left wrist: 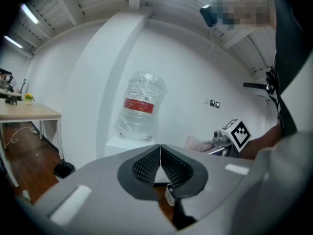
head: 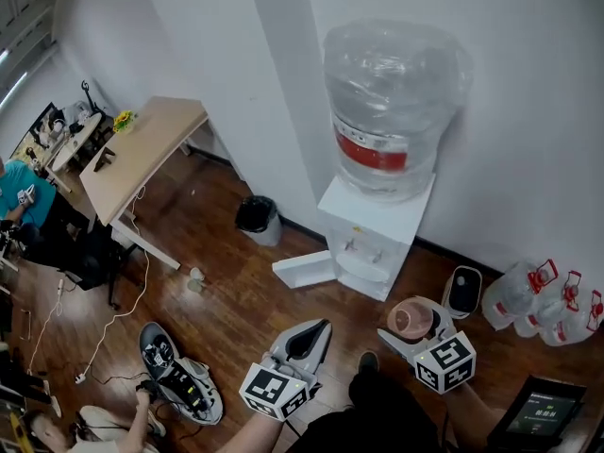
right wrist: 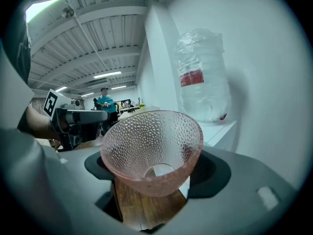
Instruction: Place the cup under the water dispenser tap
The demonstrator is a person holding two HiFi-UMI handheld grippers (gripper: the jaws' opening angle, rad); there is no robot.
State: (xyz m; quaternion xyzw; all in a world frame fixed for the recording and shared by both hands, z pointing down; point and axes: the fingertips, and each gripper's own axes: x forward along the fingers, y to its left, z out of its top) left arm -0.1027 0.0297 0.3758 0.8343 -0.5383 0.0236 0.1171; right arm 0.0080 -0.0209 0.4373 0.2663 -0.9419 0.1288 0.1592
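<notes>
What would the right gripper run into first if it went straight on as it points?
Likely the water dispenser, with the held cup leading; nothing shows in between, though depth is unclear.

The water bottle [head: 392, 111] sat on the dispenser [head: 376, 239] against the wall [head: 236, 64]. A bin [head: 257, 217] stood on the floor [head: 226, 300] left of it, with the counter [head: 142, 149] farther left and spare bottles [head: 543, 300] to its right. The cup [right wrist: 151, 146] sat between the jaws of the right gripper [head: 417, 325], before the dispenser, with the left gripper [head: 311, 334] to its left.
</notes>
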